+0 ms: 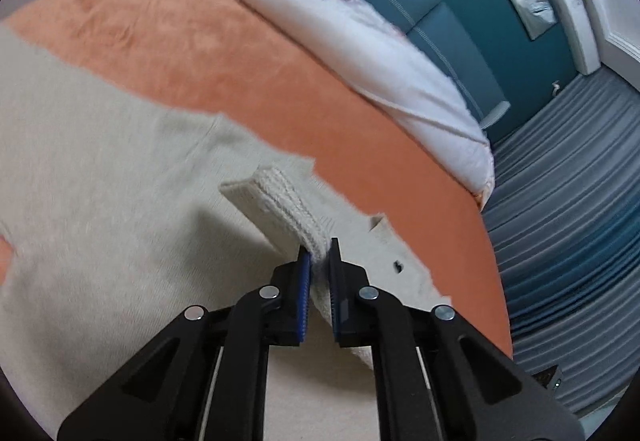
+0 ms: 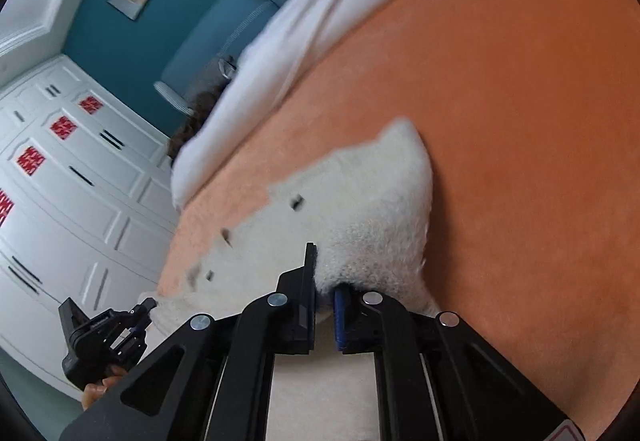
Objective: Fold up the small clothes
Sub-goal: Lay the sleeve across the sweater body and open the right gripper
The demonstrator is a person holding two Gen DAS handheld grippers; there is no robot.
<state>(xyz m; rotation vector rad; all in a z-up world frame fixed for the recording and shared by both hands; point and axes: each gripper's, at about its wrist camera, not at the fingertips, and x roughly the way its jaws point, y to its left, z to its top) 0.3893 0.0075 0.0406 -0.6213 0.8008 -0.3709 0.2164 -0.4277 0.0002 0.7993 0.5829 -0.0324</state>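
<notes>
The cream knitted garment [image 1: 100,169] lies on the orange bedspread [image 1: 240,53], both claws clamped on its edges. Left claw [image 1: 319,261] pinches the ribbed cuff [image 1: 280,201]; right claw [image 2: 324,281] grips fuzzy fabric. Next, carry both across to fold.

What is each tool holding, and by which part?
Both hold the cream knit garment: left tool pinches its ribbed edge, right tool a fluffy fold.

The cream garment [image 1: 120,169] is soft knit cloth with a ribbed cuff [image 1: 286,211]. The orange bedspread [image 1: 224,61] looks velvety and matt. Each tool [image 1: 319,255] is matt black plastic with shiny metal pins [image 1: 369,293].
</notes>
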